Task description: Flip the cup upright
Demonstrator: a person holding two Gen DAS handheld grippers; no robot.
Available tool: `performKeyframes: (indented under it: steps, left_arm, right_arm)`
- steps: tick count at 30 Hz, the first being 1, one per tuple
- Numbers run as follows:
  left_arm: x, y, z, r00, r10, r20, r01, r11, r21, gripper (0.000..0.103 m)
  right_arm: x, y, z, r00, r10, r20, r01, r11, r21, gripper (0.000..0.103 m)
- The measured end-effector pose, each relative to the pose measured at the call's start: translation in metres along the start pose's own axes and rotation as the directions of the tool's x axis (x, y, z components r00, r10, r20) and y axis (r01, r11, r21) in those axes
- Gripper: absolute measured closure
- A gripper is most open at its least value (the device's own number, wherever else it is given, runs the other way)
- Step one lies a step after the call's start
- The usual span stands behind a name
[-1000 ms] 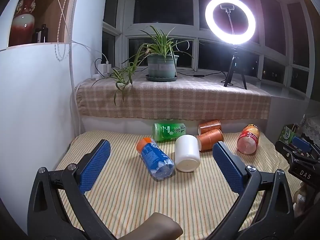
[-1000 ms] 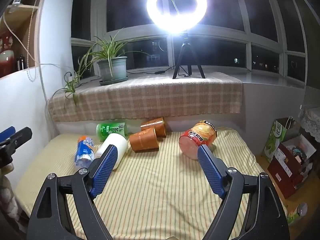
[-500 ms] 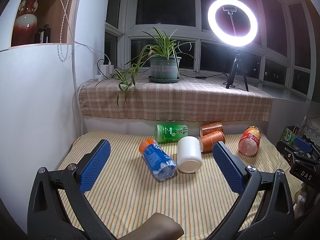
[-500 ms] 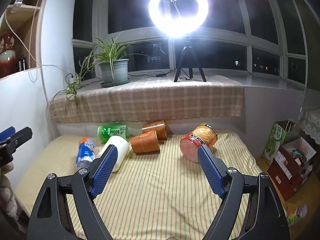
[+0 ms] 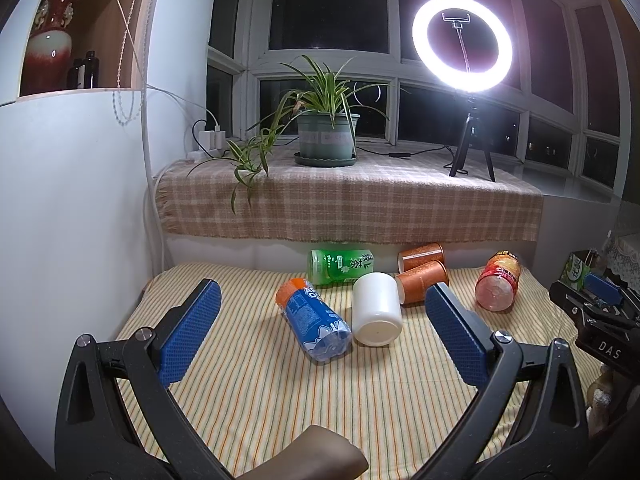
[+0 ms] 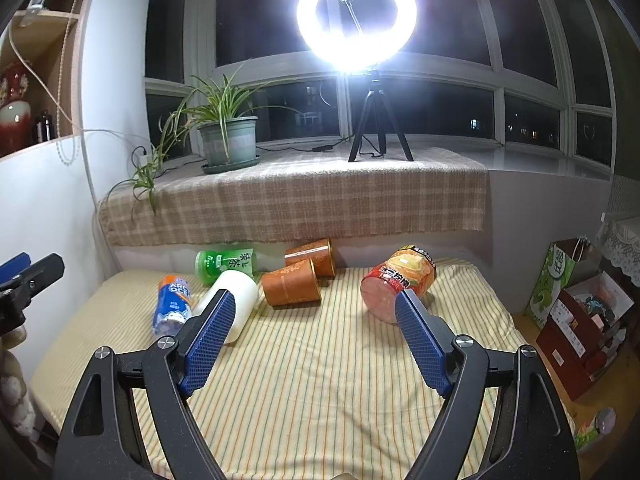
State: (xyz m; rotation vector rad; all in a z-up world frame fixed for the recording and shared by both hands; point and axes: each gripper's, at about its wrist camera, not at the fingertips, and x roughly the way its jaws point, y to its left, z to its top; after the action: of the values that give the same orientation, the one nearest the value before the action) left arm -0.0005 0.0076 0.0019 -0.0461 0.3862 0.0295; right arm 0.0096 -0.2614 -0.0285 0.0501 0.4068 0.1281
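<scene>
In the left wrist view, the left gripper [image 5: 322,302] stood wide and empty; the white cup [image 5: 377,309] lay on its side at centre, touching a blue bottle [image 5: 314,321]. In the right wrist view, the right gripper [image 6: 314,312] gaped empty; two orange cups [image 6: 292,288] lay sideways above centre, insides hidden.

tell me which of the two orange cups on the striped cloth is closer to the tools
The front orange cup, lying on its side just right of the white cup. The other orange cup lies behind it, against the ledge.
</scene>
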Motion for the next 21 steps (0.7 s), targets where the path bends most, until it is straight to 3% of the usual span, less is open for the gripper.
performKeyframes:
  steps: [21]
  left_arm:
    - [-0.0004, -0.0013, -0.0006, 1.000, 0.001, -0.003, -0.001, 1.000, 0.000, 0.000]
  right_arm:
    - [0.0037, -0.0022, -0.0030, 1.000, 0.001, -0.019, -0.001, 1.000, 0.013, 0.021]
